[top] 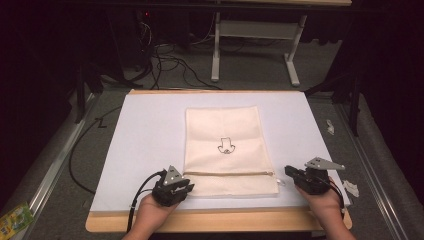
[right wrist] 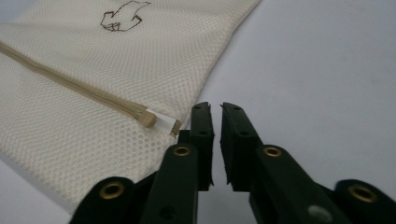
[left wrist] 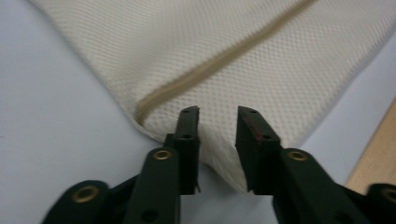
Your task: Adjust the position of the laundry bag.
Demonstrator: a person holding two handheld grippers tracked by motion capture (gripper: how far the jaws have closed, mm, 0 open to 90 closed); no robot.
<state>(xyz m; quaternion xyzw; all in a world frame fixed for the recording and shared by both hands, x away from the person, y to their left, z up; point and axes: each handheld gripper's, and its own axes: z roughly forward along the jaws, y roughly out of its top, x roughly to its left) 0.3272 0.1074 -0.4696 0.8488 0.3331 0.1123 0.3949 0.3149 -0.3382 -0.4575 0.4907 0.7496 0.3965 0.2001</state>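
A cream mesh bag [top: 225, 130] with a small dark drawing lies flat on the white sheet [top: 145, 140]. Its tan zipper [top: 230, 173] runs across near the front edge. My left gripper [top: 186, 186] is at the bag's near left corner. In the left gripper view its jaws stand open [left wrist: 217, 119] with the edge of the bag [left wrist: 261, 56] lying between them. My right gripper [top: 289, 172] sits just off the bag's right edge. In the right gripper view its jaws [right wrist: 217, 108] are almost together with nothing between them, just right of the zipper pull [right wrist: 161, 122].
The wooden table edge [top: 215, 220] runs along the front. Paper scraps [top: 351, 188] lie on the right beside the table. Cables [top: 165, 65] and a white table frame [top: 255, 30] are on the floor behind. A green packet [top: 15, 217] lies at bottom left.
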